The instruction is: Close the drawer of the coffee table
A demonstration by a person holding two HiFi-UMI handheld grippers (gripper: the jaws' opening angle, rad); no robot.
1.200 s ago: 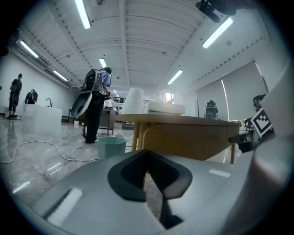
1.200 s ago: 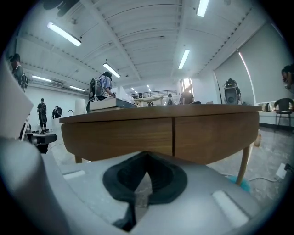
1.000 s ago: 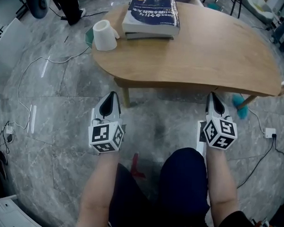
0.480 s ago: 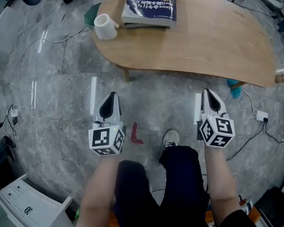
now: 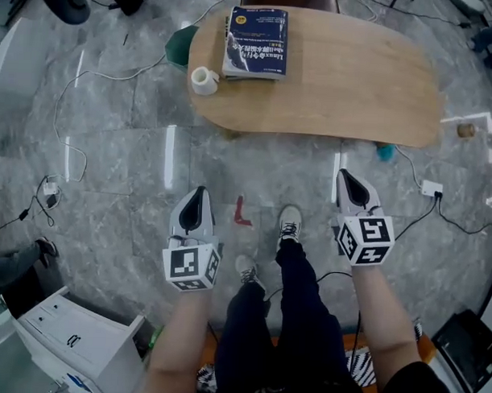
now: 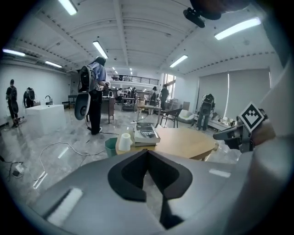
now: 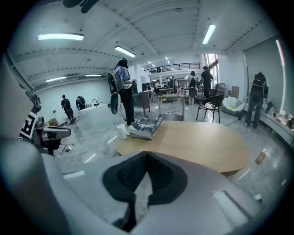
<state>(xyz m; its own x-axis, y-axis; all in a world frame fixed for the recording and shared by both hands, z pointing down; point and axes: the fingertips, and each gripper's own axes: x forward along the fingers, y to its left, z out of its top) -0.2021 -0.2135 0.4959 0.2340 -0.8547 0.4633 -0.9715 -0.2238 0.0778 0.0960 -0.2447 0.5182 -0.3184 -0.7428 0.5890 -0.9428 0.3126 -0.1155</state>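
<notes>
Fingers (image 6: 128,180) of the left gripper (image 5: 199,192) pressed together, nothing between them, plain to see in the left gripper view. Same on the right gripper (image 5: 344,174): fingers (image 7: 123,181) shut and empty.

Held out on either side of the person's legs, above the grey stone floor (image 5: 111,147). Both aimed toward the counter (image 5: 355,83), yet well apart from it and touching nothing. Probably carried shut for a shove rather than a pinch, as suits a drawer front.

Well ahead across the floor: an oval wooden counter, with a stack of books (image 5: 256,43) and a white cup (image 5: 204,80) near its left end, the cup just beside the books. On the floor next to that end, a green bin (image 5: 180,46).

No drawer on show anywhere. None under the near edge in the head view, none in the 2 gripper views, with only the top and its load visible there. Cannot tell whether already pushed home or sitting on a side out of sight.

Judging by the upright stance so far from the counter and the 2 empty grippers, either done with the closing or not yet started on it. If not yet started, calls first for a walk up to the counter and a look for the drawer front before any push.
</notes>
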